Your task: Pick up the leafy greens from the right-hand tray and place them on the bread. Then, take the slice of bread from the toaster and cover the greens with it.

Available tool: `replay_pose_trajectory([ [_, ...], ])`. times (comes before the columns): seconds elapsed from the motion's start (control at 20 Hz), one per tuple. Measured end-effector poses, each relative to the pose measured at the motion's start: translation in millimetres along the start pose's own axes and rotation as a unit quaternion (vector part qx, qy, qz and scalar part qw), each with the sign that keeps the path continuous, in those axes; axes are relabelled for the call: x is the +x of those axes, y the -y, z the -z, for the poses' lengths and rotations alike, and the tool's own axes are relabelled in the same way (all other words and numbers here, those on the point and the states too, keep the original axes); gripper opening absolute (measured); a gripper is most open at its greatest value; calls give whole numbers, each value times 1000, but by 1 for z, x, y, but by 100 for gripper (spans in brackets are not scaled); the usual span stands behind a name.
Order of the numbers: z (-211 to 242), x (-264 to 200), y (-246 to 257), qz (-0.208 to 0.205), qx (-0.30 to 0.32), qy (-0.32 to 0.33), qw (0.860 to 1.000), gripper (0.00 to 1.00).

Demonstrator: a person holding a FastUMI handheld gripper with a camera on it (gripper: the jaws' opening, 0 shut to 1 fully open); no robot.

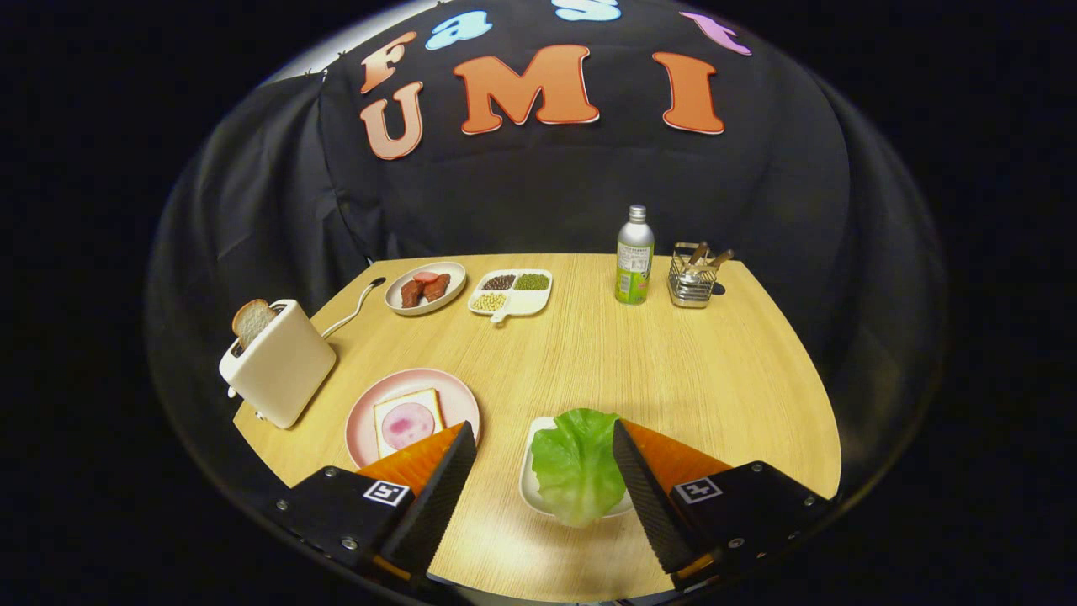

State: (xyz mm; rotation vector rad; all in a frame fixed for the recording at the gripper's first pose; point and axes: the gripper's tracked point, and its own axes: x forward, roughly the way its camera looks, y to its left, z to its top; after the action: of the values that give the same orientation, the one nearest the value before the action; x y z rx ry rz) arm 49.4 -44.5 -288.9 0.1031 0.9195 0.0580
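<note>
Green lettuce leaf [577, 465] on its white tray [530, 481] looks light, limp, tearable; claw [544, 446] wide open, best pinching the thicker leaf edge.

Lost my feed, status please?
Claw open, above the table. Lettuce on its tray, between the fingers, nearer the right one. Bread on pink plate beyond the left finger. Nothing blocking.

place: staged booth kitchen | signs: black cloth wall [547, 185], wooden table [673, 370], toaster [278, 362]
</note>
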Motion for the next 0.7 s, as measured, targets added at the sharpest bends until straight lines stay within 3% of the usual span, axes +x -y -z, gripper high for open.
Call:
replay_pose_trajectory([
  [0.3,30,25,9,-2,3,-70,998,97],
  [0.7,66,60,29,26,-12,-138,990,97],
])
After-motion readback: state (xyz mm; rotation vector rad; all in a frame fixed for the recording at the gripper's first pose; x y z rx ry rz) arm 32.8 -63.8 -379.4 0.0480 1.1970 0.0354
